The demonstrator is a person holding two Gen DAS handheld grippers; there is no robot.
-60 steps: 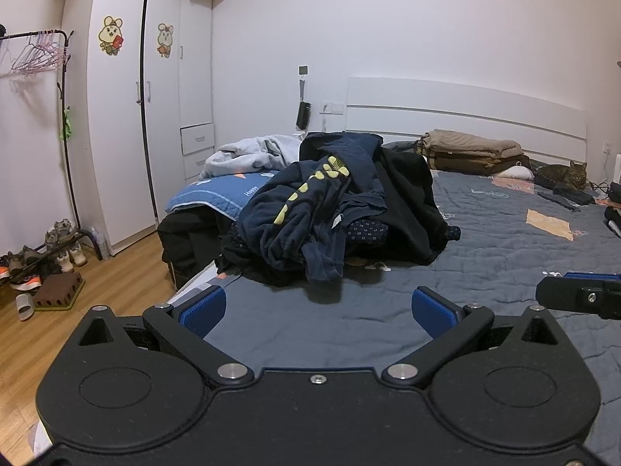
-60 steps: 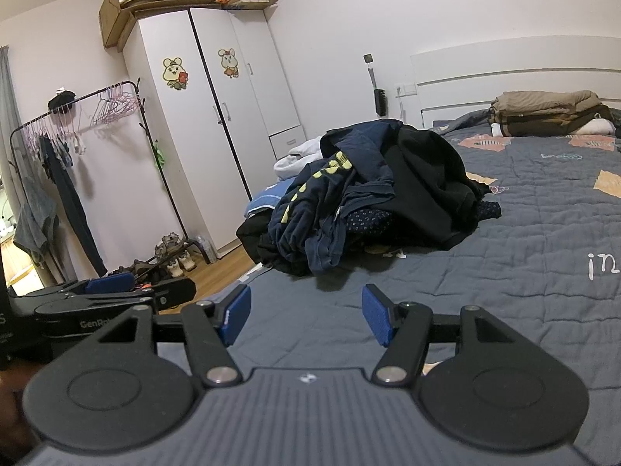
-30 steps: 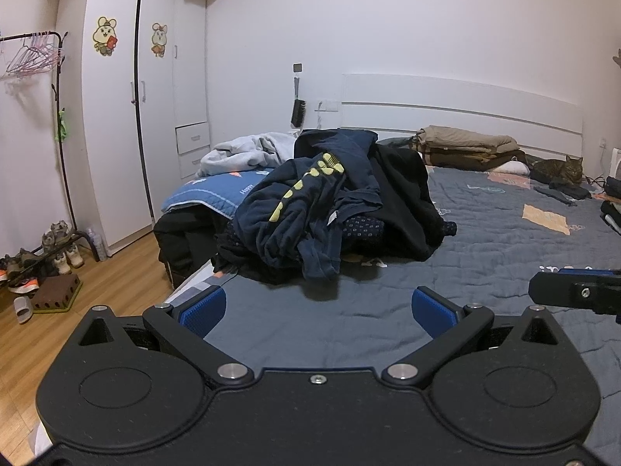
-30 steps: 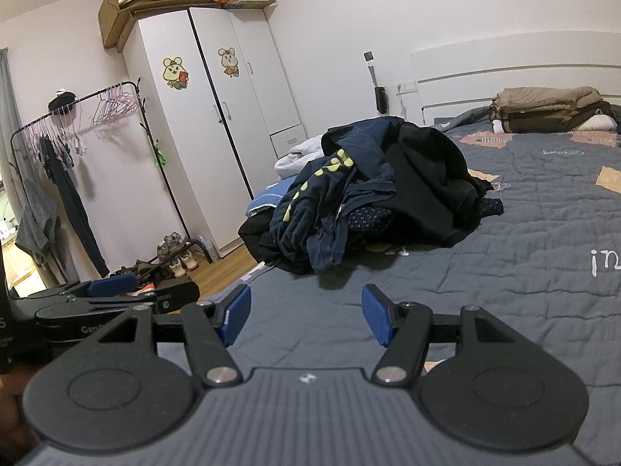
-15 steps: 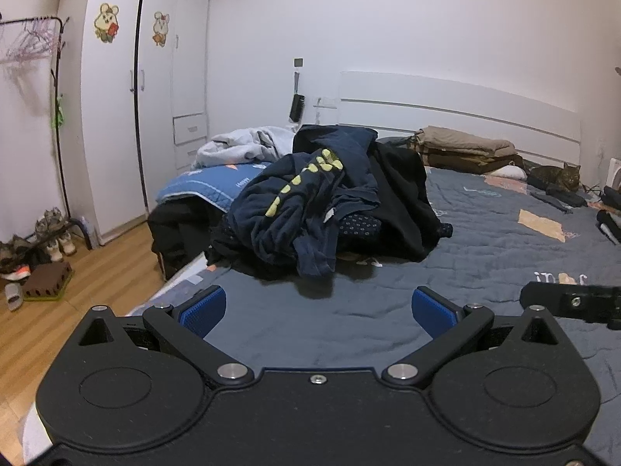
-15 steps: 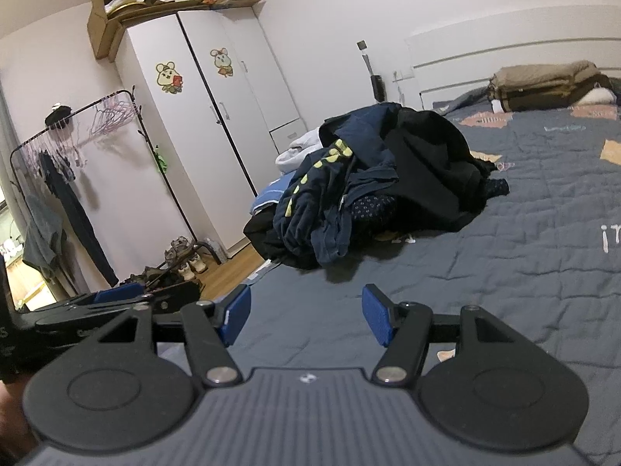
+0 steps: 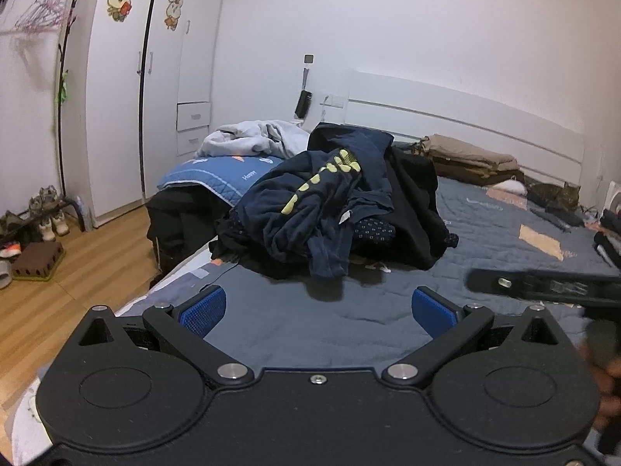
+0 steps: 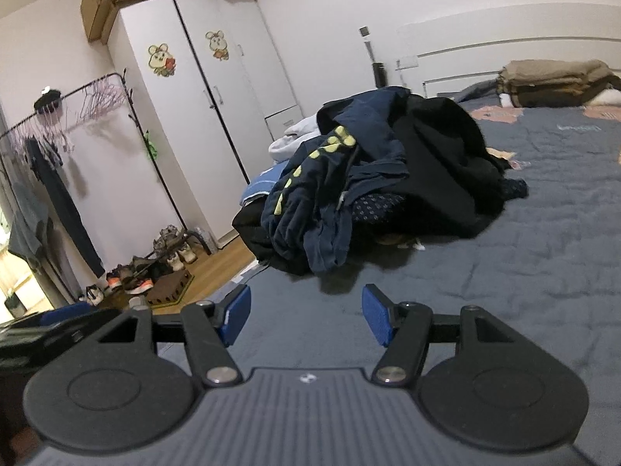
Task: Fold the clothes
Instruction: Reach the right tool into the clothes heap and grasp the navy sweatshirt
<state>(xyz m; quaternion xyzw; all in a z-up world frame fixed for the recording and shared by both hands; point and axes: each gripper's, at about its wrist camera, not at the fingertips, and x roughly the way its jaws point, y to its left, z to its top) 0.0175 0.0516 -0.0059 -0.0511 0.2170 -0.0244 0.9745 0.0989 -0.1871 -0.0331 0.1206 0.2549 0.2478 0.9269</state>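
Quilted grey bed [image 7: 485,256], rumpled navy clothes heap [image 7: 330,209]

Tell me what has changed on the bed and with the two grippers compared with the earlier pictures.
Both grippers have come closer to the pile of dark clothes; it looks larger in both views. Left gripper and right gripper stay open and empty. The pile is untouched, the bed unchanged.
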